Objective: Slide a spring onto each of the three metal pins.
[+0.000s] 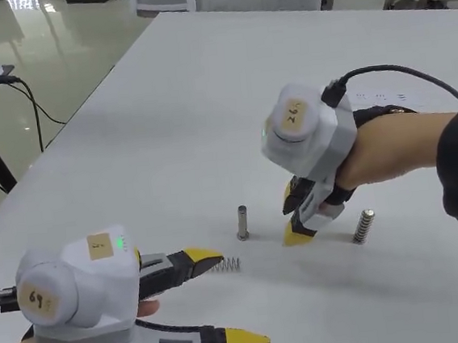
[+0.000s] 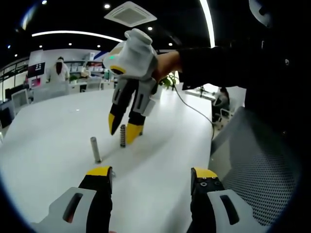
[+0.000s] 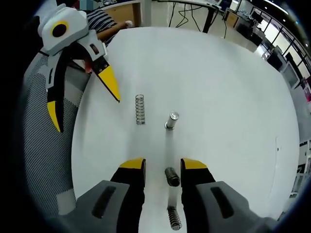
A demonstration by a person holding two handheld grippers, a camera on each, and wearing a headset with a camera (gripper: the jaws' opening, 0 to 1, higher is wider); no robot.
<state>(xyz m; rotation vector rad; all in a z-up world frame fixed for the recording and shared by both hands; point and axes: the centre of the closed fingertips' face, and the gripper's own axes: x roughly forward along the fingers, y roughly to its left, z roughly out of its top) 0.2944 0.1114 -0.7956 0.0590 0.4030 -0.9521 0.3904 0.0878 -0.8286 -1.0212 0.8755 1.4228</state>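
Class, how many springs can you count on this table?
3. One spring lies loose beside the bare pin; one sits on a pin between the right gripper's jaws; one on a pin behind them.

On the surface (image 1: 168,129) three pins are set in a row. The left pin (image 1: 242,223) is stood apart, the middle pin (image 3: 171,176) is found between the jaws of the right gripper (image 1: 291,214), and the third pin (image 1: 364,226) is placed just right of it. A loose spring (image 1: 231,264) is laid before the left pin, near the left gripper (image 1: 240,300).
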